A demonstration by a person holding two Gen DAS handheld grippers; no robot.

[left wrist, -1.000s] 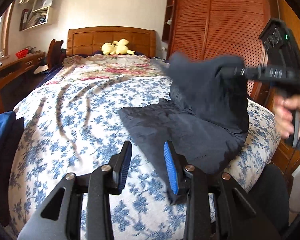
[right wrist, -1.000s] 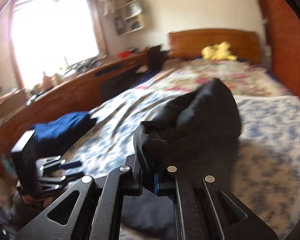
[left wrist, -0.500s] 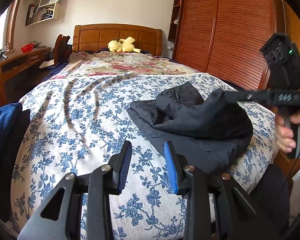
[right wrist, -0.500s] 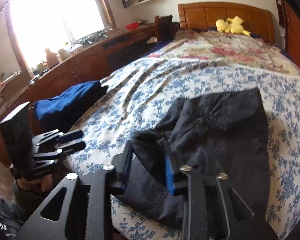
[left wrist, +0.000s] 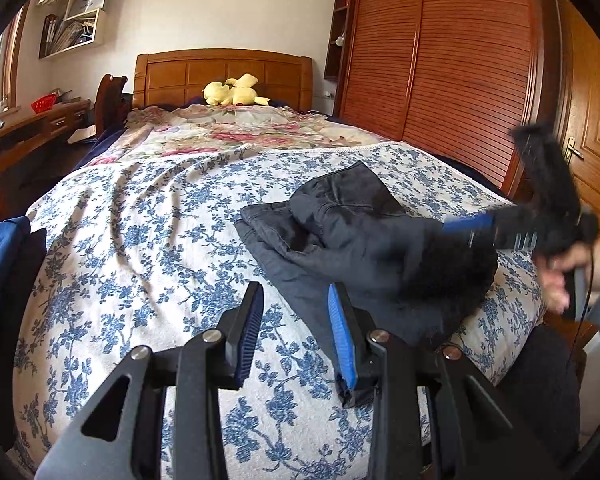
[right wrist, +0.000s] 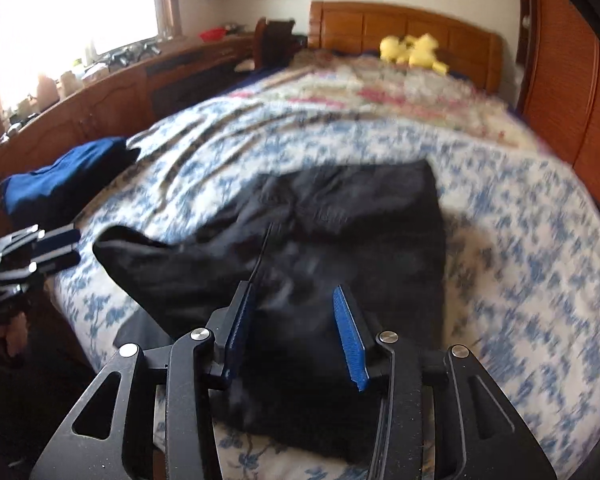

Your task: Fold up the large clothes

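A dark grey garment (left wrist: 352, 248) lies folded in a loose heap on the blue-flowered bedspread (left wrist: 140, 240), near the bed's right front corner. My left gripper (left wrist: 296, 332) is open and empty, just left of the garment's near edge. My right gripper (right wrist: 296, 328) is open over the same garment (right wrist: 340, 248), with nothing between its pads. It also shows in the left wrist view (left wrist: 468, 224), blurred, at the garment's right side.
A blue garment (left wrist: 0, 264) lies at the bed's left edge. A yellow plush toy (left wrist: 232, 94) sits by the wooden headboard (left wrist: 224, 72). A wooden wardrobe (left wrist: 440, 64) stands to the right and a desk (right wrist: 112, 96) runs along the left wall.
My right gripper lowered the raised part of the dark garment onto the pile, then opened and let it go. My left gripper stayed open and nearly still.
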